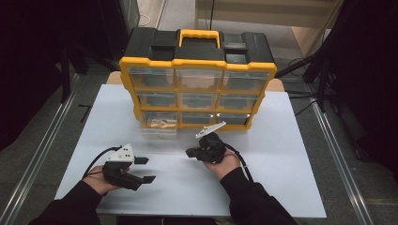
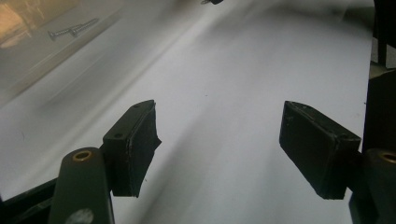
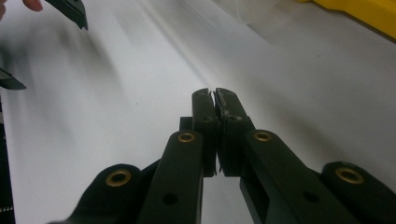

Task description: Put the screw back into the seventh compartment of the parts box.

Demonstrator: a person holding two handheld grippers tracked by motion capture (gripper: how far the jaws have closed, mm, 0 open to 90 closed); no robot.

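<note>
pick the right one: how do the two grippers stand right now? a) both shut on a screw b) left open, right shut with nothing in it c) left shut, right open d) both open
b: in the left gripper view the left gripper has its jaws spread wide over the bare white table, while in the right gripper view the right gripper has its jaws pressed together with nothing between them.

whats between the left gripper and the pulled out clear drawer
Nothing: in the high view, bare white table separates the left gripper from the clear drawer. The left gripper view shows the same bare stretch, with screws inside the drawer.
</note>
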